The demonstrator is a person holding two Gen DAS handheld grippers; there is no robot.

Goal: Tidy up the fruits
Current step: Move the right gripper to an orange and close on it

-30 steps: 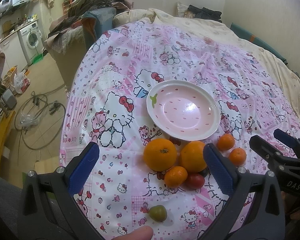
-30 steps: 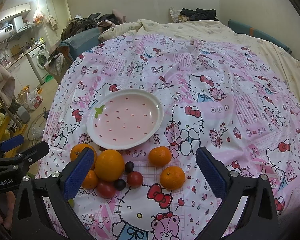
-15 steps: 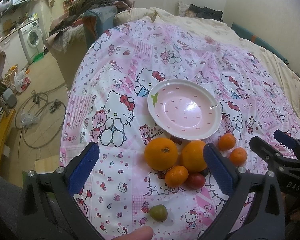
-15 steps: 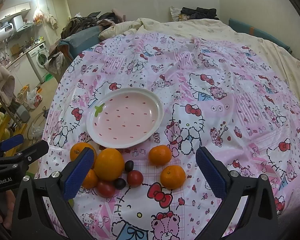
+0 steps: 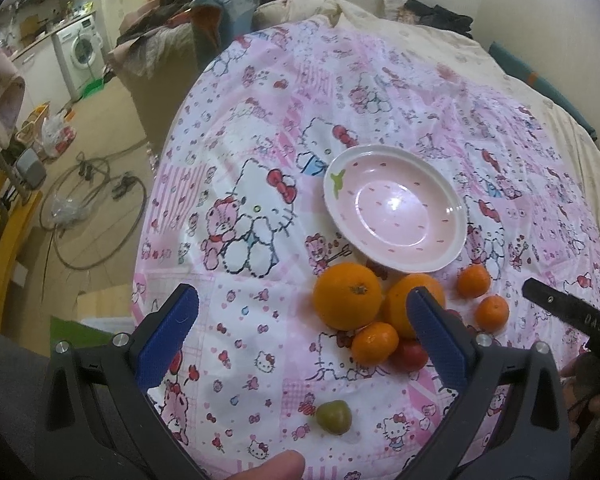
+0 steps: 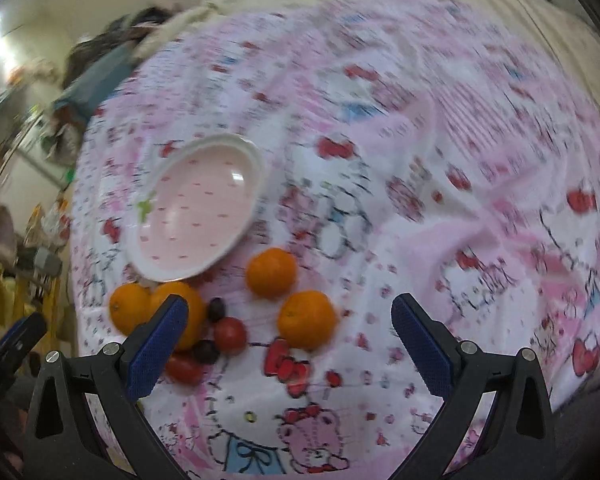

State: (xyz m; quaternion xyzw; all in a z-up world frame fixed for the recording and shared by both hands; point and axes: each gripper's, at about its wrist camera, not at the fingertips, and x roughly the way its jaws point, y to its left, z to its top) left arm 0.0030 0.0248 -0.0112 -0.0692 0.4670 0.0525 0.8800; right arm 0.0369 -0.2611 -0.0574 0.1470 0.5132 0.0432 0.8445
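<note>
An empty pink plate [image 5: 396, 216] with a white rim sits on the Hello Kitty cloth [image 5: 240, 160]. Just in front of it lie two big oranges [image 5: 347, 295], several small tangerines [image 5: 374, 343], red tomatoes [image 5: 410, 356] and a green fruit [image 5: 333, 417]. My left gripper [image 5: 300, 334] is open and empty above the cloth, left of the pile. My right gripper [image 6: 290, 340] is open and empty, with a tangerine [image 6: 307, 320] between its fingers' line of sight. The plate [image 6: 196, 210], tomatoes [image 6: 230, 334] and dark grapes [image 6: 216, 308] show there too, blurred.
The cloth covers a bed that runs to the far wall. The bed's left edge drops to a floor with cables [image 5: 96, 208], a washing machine [image 5: 80, 52] and a pile of clothes [image 5: 204, 12]. The right gripper's finger [image 5: 568, 312] shows at the right.
My right gripper has swung and moved closer to the fruit, so its view is blurred and tilted. My left gripper has shifted slightly left and closer. Both stay open.
</note>
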